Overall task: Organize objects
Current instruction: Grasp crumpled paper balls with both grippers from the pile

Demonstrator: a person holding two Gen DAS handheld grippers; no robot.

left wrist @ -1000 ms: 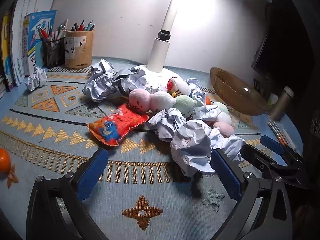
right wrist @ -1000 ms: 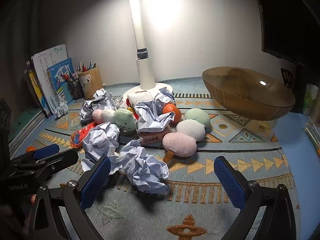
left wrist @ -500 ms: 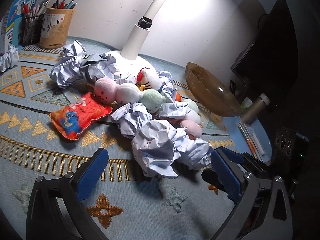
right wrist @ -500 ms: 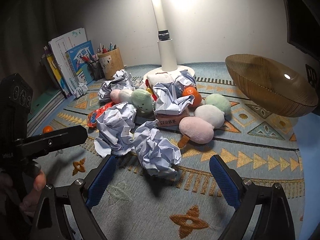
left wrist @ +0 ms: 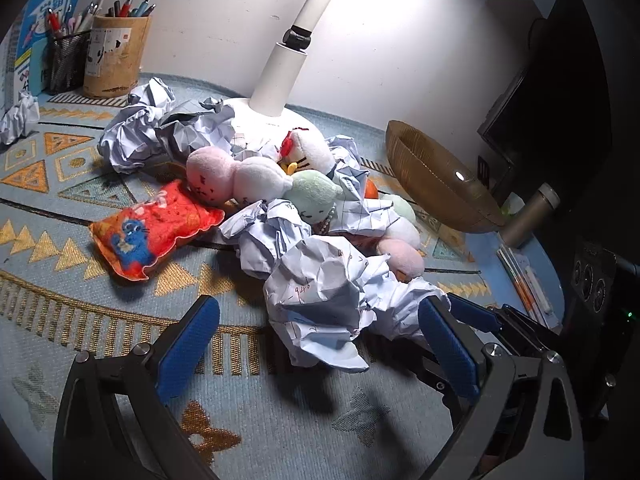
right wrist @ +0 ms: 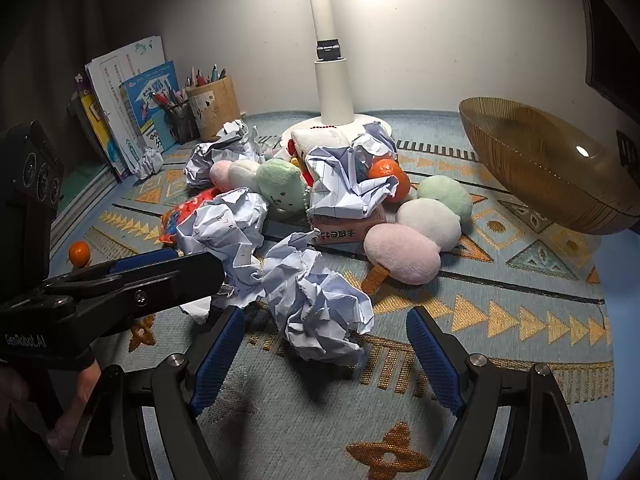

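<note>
Now both grippers are closing in on the heap of crumpled paper, plush toys and oranges on the patterned bench mat point(right wrist: 520, 344), nearer than a second ago: the left gripper point(left wrist: 318, 330) is framing the front crumpled paper ball point(left wrist: 320, 292) with jaws wide open, and the right gripper point(right wrist: 326, 344) is likewise bracketing its neighbouring paper ball point(right wrist: 320, 304), open and empty. Nothing is being lifted yet, so sorting is probably only starting, with the wooden bowl point(right wrist: 552, 176) standing empty nearby.
</note>
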